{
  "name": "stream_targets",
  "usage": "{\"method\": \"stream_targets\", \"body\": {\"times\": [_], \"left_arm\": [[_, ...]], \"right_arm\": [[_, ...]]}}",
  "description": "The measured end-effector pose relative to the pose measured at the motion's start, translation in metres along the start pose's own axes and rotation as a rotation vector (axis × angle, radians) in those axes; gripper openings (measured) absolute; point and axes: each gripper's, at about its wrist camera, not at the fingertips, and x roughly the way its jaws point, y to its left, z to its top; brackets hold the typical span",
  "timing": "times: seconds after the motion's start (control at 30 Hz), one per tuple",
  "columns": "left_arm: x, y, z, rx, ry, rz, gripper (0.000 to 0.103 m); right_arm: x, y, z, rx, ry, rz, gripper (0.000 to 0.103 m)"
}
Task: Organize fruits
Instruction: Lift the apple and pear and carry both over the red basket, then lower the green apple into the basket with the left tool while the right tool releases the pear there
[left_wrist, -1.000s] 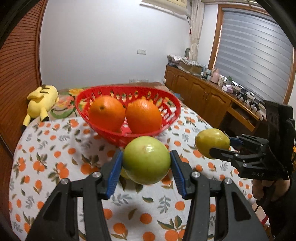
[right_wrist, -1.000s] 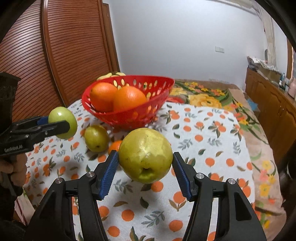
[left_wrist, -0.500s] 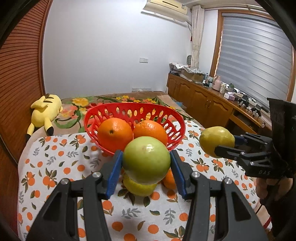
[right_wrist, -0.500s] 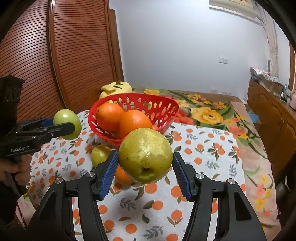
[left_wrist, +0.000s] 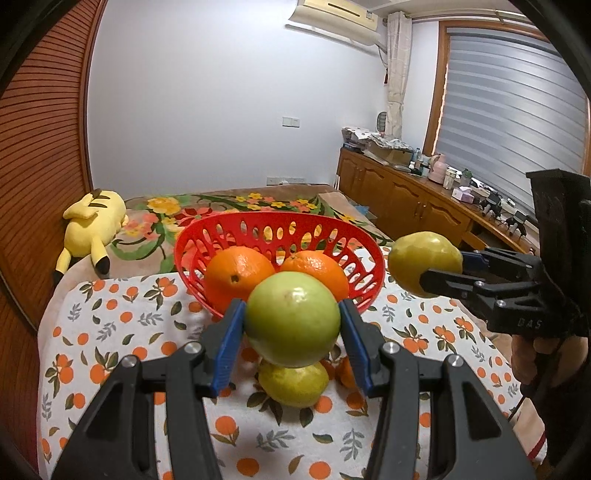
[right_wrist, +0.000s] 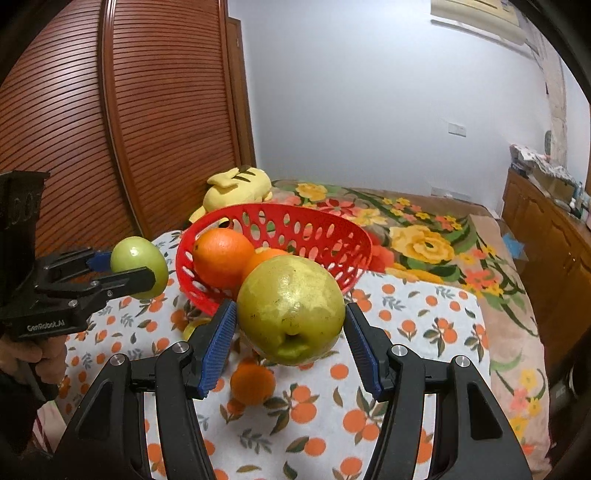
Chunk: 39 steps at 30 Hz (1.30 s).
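Two oranges (left_wrist: 239, 275) already sat in the red basket (left_wrist: 207, 236), while the left gripper (left_wrist: 291, 325) clamped a green apple (left_wrist: 292, 324) and the right gripper (right_wrist: 290, 317), at three o'clock, clamped a yellow-green pear (right_wrist: 290, 310); a yellow fruit (left_wrist: 293, 384) and small orange (right_wrist: 253, 384) remained on the tablecloth (left_wrist: 110, 332) at six o'clock of the basket.

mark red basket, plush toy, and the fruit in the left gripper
red basket (left_wrist: 258, 230): left wrist view, far perforated wall.
plush toy (left_wrist: 92, 221): left wrist view, yellow body.
green fruit (left_wrist: 292, 325): left wrist view, centre of its front face, between the left gripper's pads.
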Motion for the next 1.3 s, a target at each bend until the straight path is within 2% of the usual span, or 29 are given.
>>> {"method": "stream_targets", "body": {"times": [0.83,1.03,1.3], "left_arm": [[0.069,0.025,0.053,0.009,0.029,0.034,0.051],[0.086,0.024,0.062,0.018,0.040,0.032,0.051],[0.104,0.016,0.073,0.047,0.052,0.033,0.051]], "right_arm": [[0.098,-0.037,0.041,-0.055,0.089,0.011,0.061],[0.104,-0.046,0.041,-0.038,0.090,0.028,0.061],[0.088,-0.052,0.044,-0.018,0.049,0.053,0.064]]}}
